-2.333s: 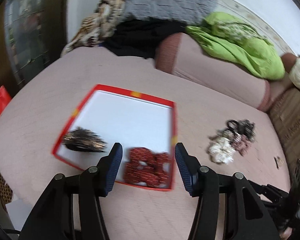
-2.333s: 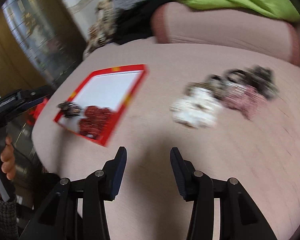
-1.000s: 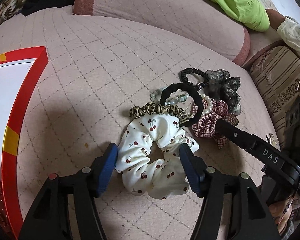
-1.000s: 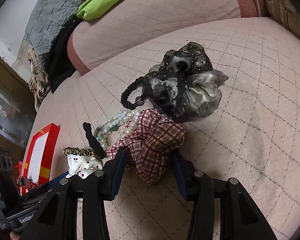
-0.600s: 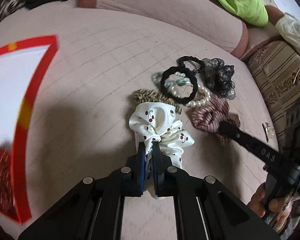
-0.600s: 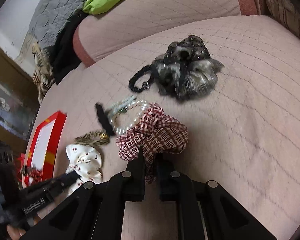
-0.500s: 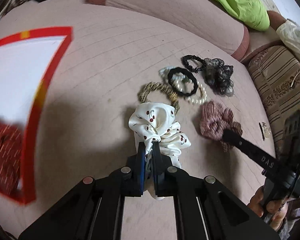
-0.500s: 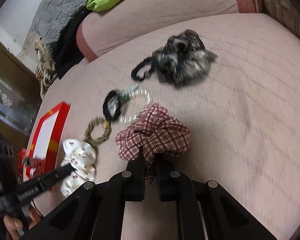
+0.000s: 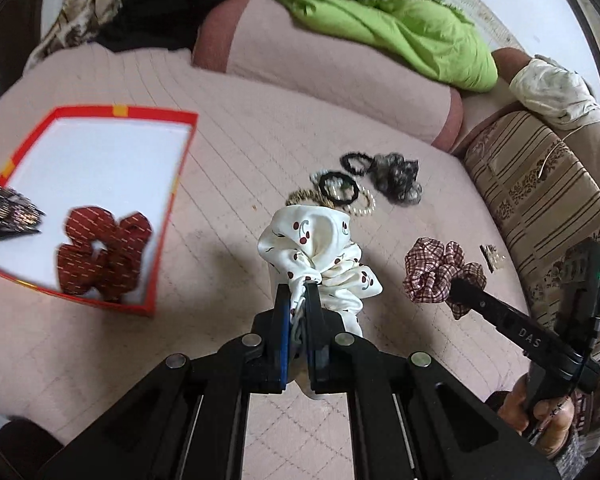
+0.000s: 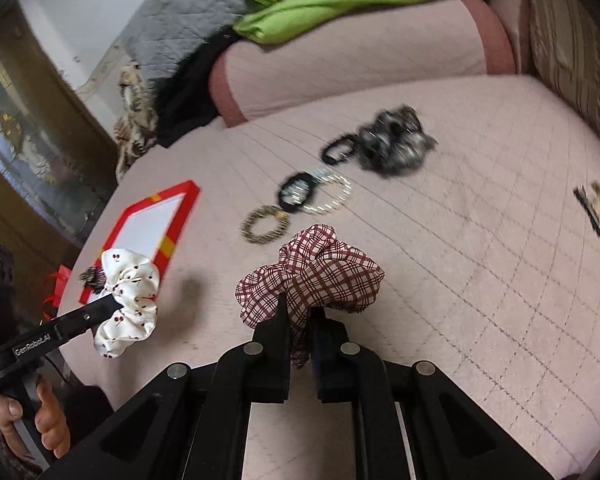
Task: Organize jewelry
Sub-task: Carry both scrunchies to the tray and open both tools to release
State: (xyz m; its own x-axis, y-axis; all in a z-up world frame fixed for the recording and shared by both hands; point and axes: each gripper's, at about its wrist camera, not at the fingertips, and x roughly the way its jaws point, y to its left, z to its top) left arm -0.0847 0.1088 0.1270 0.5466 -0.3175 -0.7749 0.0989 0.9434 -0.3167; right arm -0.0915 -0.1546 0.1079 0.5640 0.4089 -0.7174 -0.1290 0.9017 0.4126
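Left wrist view shows the left claw [image 9: 298,304] pinching the white cherry-print cloth scrunchie [image 9: 320,256], with the red-rimmed white tray [image 9: 168,208] off to its left.

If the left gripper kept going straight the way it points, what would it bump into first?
Besides the cherry scrunchie its fingers already pinch, likely the pink quilted bed cover, near the gold hair tie. Depth is hard to judge.

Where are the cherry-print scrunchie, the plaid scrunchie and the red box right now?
cherry-print scrunchie [image 9: 316,240], left wrist view, on its upper white folds.
plaid scrunchie [image 10: 320,272], right wrist view, on its bunched middle.
red box [image 9: 180,164], left wrist view, on its right-hand rim.
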